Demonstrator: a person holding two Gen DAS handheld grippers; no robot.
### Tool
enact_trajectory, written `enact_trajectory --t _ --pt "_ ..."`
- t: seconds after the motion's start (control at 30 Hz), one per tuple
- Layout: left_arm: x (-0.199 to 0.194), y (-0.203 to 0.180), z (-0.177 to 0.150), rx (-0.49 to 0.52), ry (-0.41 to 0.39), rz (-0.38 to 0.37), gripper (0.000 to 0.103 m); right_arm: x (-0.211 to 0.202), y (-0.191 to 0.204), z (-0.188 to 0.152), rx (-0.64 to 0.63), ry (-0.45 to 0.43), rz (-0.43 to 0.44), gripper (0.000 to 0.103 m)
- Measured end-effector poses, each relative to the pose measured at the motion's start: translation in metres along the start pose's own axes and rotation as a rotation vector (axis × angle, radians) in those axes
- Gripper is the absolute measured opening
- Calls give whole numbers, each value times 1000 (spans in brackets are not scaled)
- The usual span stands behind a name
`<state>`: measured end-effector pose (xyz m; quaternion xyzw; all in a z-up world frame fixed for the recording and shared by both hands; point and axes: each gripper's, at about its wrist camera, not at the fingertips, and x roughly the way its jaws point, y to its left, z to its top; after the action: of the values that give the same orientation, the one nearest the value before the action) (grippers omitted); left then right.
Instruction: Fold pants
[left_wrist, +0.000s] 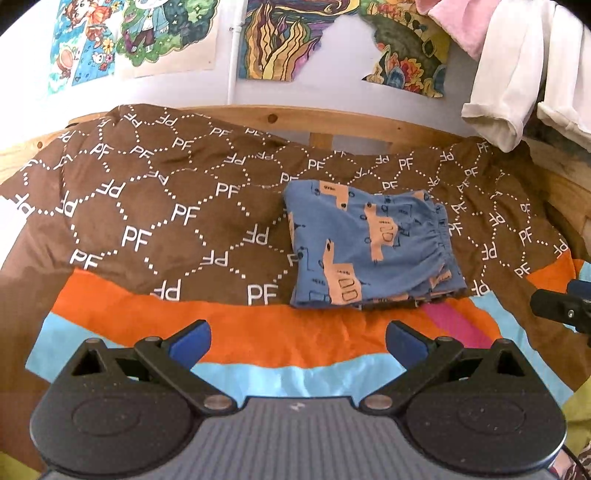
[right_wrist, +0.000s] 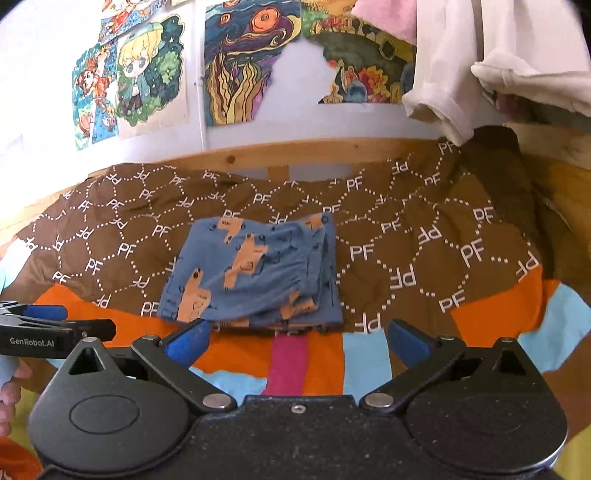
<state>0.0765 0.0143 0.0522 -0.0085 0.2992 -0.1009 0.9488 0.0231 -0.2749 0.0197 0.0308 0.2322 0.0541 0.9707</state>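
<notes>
The blue pants with orange animal prints lie folded into a small stack on the brown "PF" blanket. In the right wrist view the pants sit just beyond the fingers. My left gripper is open and empty, held back from the pants over the striped sheet. My right gripper is open and empty too, its blue pads close to the stack's near edge. The right gripper's finger shows at the right edge of the left wrist view. The left gripper's finger shows at the left edge of the right wrist view.
An orange, light-blue and pink striped sheet covers the near part of the bed. A wooden bed rail runs along the far side under a wall with colourful drawings. White and pink clothes hang at upper right. A hand shows at lower left.
</notes>
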Motion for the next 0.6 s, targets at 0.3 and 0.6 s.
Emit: enact_trajectory --t 0.3,0.6 --pt "1 -1 -5 14 27 13 103 6 -2 -3 20 19 22 102" --pt "1 -5 -6 21 34 18 103 8 -7 -3 45 31 22 102"
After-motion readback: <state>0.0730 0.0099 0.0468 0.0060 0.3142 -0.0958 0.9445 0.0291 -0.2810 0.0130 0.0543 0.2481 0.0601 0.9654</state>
